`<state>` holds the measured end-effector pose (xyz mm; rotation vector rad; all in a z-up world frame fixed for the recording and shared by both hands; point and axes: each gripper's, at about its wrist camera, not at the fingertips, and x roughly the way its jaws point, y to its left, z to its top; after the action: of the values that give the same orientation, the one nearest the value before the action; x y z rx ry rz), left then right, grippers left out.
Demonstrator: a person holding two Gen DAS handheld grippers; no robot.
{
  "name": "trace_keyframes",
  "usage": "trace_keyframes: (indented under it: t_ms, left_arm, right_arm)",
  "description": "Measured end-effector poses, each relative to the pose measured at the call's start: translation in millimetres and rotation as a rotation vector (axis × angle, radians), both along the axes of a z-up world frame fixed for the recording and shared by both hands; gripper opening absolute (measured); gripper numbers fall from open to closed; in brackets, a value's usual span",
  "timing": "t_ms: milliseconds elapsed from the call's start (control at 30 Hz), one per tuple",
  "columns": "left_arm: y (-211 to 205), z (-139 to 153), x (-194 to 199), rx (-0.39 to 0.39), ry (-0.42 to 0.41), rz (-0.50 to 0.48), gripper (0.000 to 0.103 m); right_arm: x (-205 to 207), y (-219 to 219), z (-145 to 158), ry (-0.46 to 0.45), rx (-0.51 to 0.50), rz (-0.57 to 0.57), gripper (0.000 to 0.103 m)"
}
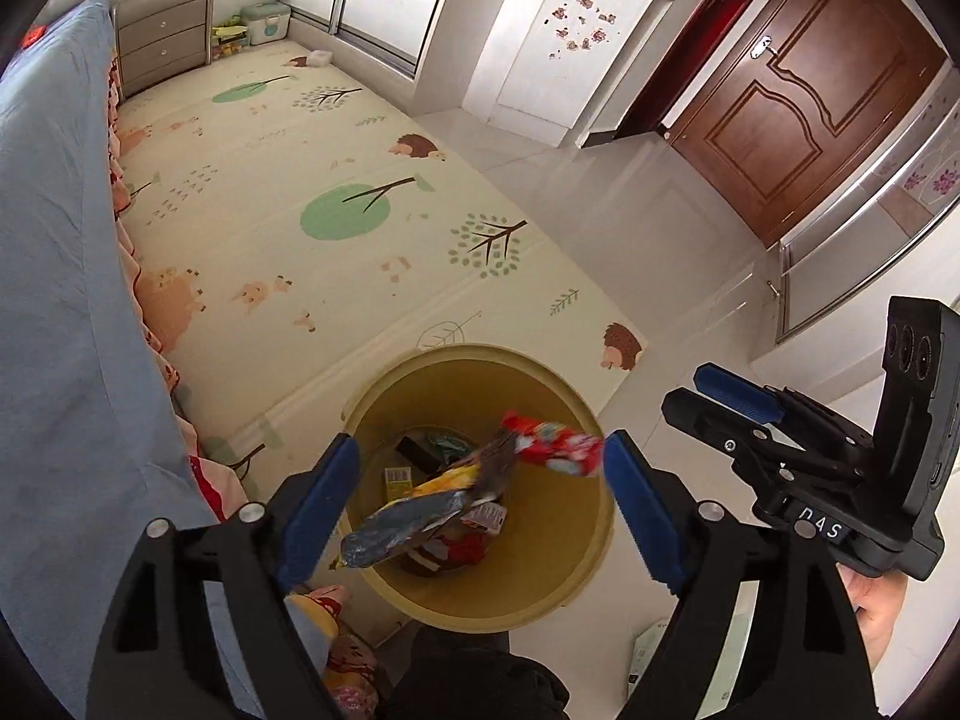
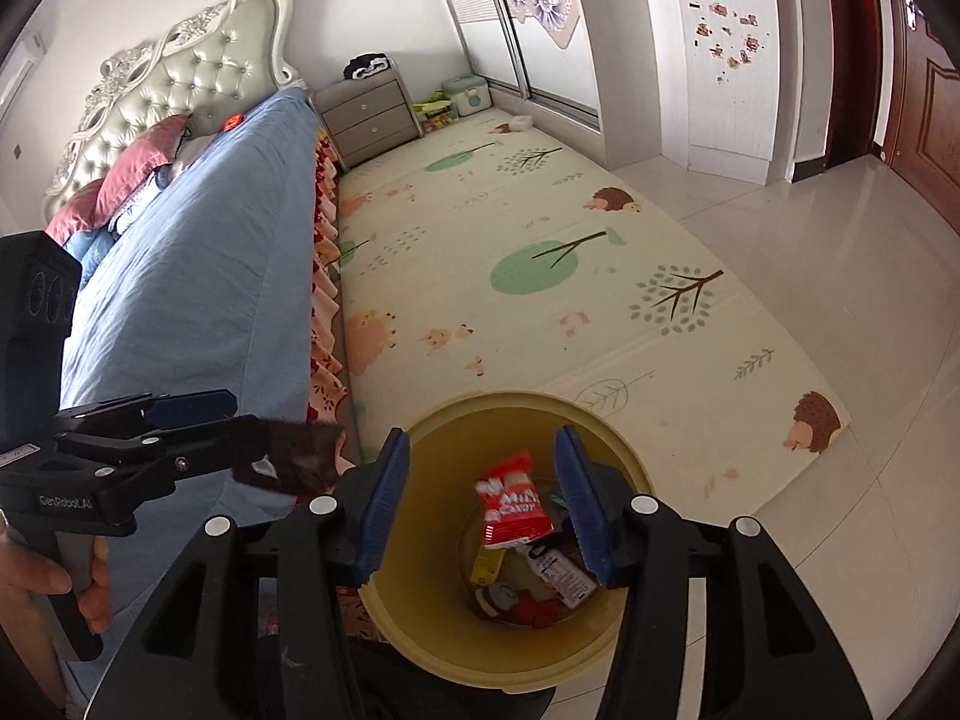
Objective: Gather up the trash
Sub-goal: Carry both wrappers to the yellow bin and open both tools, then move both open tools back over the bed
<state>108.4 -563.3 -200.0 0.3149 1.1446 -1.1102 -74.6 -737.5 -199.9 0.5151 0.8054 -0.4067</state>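
Note:
A yellow trash bin [image 1: 540,588] stands on the floor by the play mat, also in the right wrist view [image 2: 432,618]. It holds several wrappers. My left gripper [image 1: 474,510] is open above the bin; a grey-yellow snack bag [image 1: 408,525] and a red wrapper [image 1: 558,450] are in the air between its fingers, over the bin's mouth. My right gripper [image 2: 477,507] is open over the bin, with the red wrapper [image 2: 513,501] between its fingers, untouched by them. The left gripper [image 2: 282,459] shows at the left of the right wrist view, with a blurred dark wrapper [image 2: 300,462] at its tip.
A bed with a blue cover [image 2: 180,300] runs along the left. A patterned play mat [image 2: 540,276] covers the floor beyond the bin. A grey nightstand [image 2: 372,117], a white cabinet [image 2: 720,54] and a brown door [image 1: 810,90] stand farther off. White packaging [image 1: 648,660] lies on the tiles.

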Motion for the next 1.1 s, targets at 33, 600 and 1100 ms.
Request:
trace_keyframes:
  t_ms: [33,600,1100]
  left_arm:
    - [1.8,-0.1,0.4,0.002,-0.003,0.0,0.083]
    - [36.0,49.4,-5.0,-0.08,-0.079,0.016,0.084]
    - [215.6,118.1,59.2,-0.119,-0.276,0.281,0.086]
  right_arm:
    - [-1.6,-1.2,-1.8,-0.001,0.003,-0.004,0.05]
    - [7.9,27.4,33.4,-0.055,-0.027,0.049,0.05]
    - [110.0,155.1,94.3,-0.169,-0.063,0.338,0.05]
